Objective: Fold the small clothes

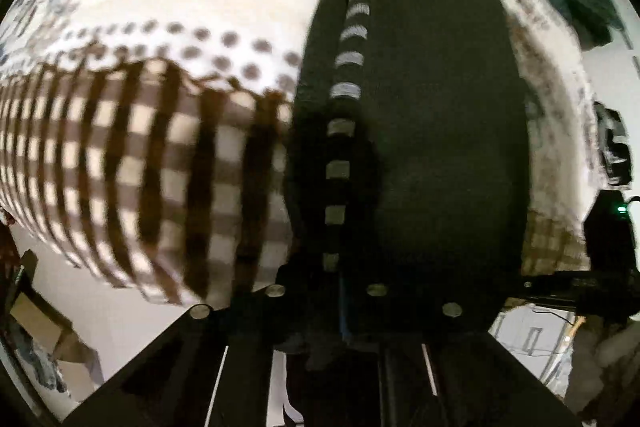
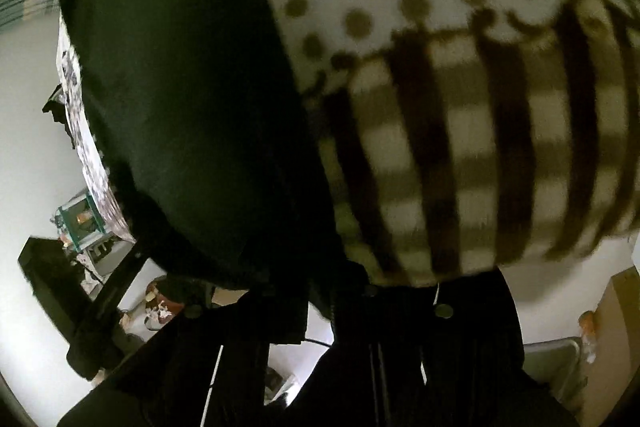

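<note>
1. Left wrist view: a black garment (image 1: 440, 107) fills the centre and right of the frame, draped directly over the left gripper (image 1: 360, 303), whose dark body and round screw heads show at the bottom edge.
2. A band of alternating black and white blocks (image 1: 348, 67) runs lengthwise down the black garment, from the top of the frame to the gripper body.
3. The fingertips of the left gripper are hidden by the black cloth; whether the jaws are closed on it or parted cannot be told.
4. Beneath and to the left of the garment lies a patterned bedspread (image 1: 160, 147), cream with brown checks below, a row of brown dots above them, and blurred grey-blue motifs farther up.
5. Right wrist view: the same black garment (image 2: 180, 87) covers the left and centre, lying over the right gripper (image 2: 340, 307); its fingertips are likewise concealed, so its state cannot be told.
6. The bedspread (image 2: 480, 147) occupies the right half, with the same brown checks and dots, motion-blurred.
7. A small green-framed box (image 2: 80, 223) sits among blurred clutter at the left margin.
8. No legible writing, label or brand appears in either view.
</note>
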Demonstrator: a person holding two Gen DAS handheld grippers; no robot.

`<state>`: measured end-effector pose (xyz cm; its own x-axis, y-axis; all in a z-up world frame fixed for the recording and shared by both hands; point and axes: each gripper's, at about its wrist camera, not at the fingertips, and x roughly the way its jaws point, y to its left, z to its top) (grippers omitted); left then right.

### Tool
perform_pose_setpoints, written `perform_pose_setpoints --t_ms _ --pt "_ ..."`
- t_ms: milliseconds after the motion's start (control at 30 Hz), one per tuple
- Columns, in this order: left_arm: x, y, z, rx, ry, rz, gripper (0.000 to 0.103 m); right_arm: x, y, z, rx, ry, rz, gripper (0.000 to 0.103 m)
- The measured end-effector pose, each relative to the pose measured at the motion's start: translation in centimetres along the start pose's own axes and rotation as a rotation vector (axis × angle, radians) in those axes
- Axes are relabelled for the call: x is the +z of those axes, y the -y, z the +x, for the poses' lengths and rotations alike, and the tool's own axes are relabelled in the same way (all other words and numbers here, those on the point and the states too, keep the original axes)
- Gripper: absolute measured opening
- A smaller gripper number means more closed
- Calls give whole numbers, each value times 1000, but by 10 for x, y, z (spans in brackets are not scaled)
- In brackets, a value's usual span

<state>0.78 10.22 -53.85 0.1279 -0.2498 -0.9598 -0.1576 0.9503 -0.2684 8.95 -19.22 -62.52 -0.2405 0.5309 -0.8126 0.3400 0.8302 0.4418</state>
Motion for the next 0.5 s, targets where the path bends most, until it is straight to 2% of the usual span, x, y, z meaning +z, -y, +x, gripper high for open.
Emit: perform_pose_setpoints --t_ms 100,200,267,367,400,433,467,500 --pt "1 -6 -23 -15 18 21 7 -18 -14 -3 -54 3 -71 5" --pt "3 -30 -10 -18 -24 9 7 -19 -17 17 -101 -25 -84 5" --pt "6 -44 -2 -68 -63 -37 11 -12 -15 25 -90 -55 -80 7" --pt "9 -45 -10 -129 -79 -99 16 -2 -12 19 -38 -107 -55 9" --pt "9 -45 -17 -119 -71 -107 23 -2 -12 12 -10 -110 -58 9" --pt "11 -44 -25 -112 -62 -108 24 0 -11 3 -3 -106 -62 19" --pt "14 -43 -35 -125 -51 -108 24 5 -9 -10 -7 -95 -65 36" --pt "21 -39 -46 -118 -32 -108 27 7 -10 -24 -4 -68 -71 43"
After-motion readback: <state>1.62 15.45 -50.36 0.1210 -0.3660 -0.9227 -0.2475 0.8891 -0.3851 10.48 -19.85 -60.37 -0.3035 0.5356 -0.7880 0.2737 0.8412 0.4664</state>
